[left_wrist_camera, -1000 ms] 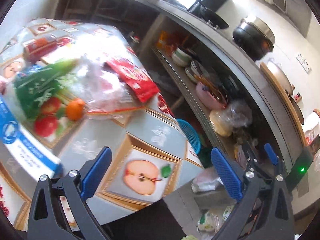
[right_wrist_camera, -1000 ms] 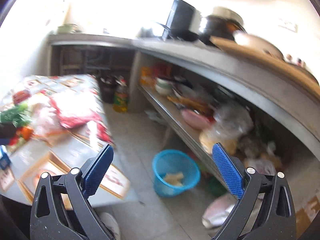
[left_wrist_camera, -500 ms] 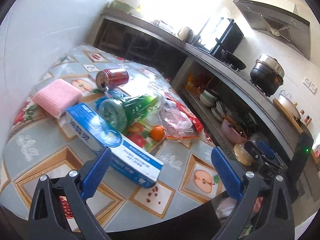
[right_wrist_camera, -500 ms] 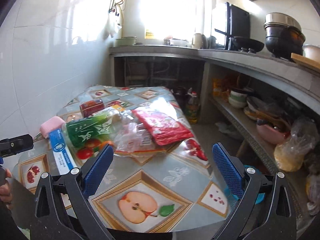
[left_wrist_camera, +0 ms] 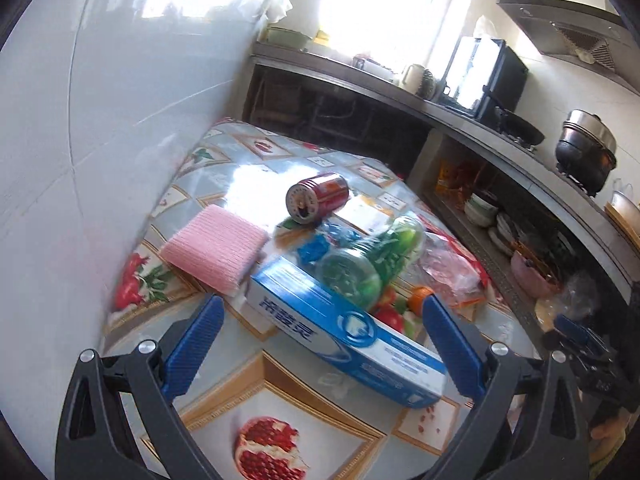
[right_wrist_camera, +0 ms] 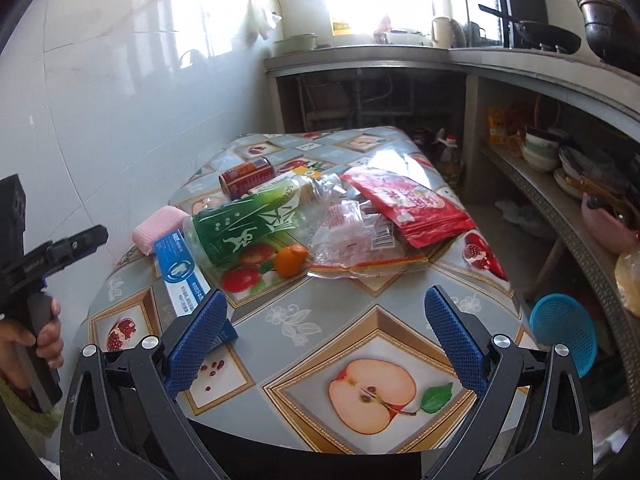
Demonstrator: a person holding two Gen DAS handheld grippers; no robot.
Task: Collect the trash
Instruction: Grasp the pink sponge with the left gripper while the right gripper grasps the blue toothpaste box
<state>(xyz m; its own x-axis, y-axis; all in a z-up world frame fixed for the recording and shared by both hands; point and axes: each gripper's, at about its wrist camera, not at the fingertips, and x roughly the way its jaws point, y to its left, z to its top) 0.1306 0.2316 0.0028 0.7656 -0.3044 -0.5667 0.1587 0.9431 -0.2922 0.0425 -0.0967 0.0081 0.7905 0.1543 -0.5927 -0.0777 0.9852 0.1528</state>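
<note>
Trash lies on a table with a fruit-print cloth (right_wrist_camera: 372, 308): a blue toothpaste box (left_wrist_camera: 344, 332) (right_wrist_camera: 182, 276), a green plastic bottle (left_wrist_camera: 372, 264) (right_wrist_camera: 244, 224), a red can (left_wrist_camera: 318, 198) (right_wrist_camera: 246, 174), a pink sponge (left_wrist_camera: 214, 248) (right_wrist_camera: 158, 222), a red snack bag (right_wrist_camera: 412, 204) and a clear wrapper (right_wrist_camera: 352, 228). My left gripper (left_wrist_camera: 320, 346) is open, its jaws on either side of the near end of the toothpaste box. My right gripper (right_wrist_camera: 324, 340) is open above the table's near edge, with nothing between its fingers.
A white tiled wall (left_wrist_camera: 100, 140) borders the table's left side. A counter with open shelves of bowls (right_wrist_camera: 540, 152) runs along the right. A blue basket (right_wrist_camera: 564, 330) sits on the floor to the table's right. A small orange fruit (right_wrist_camera: 292, 260) lies beside the bottle.
Both views have swung left from the shelves and floor onto the table. The left gripper has come closer to the toothpaste box; the right gripper now faces the trash pile. Both stayed open.
</note>
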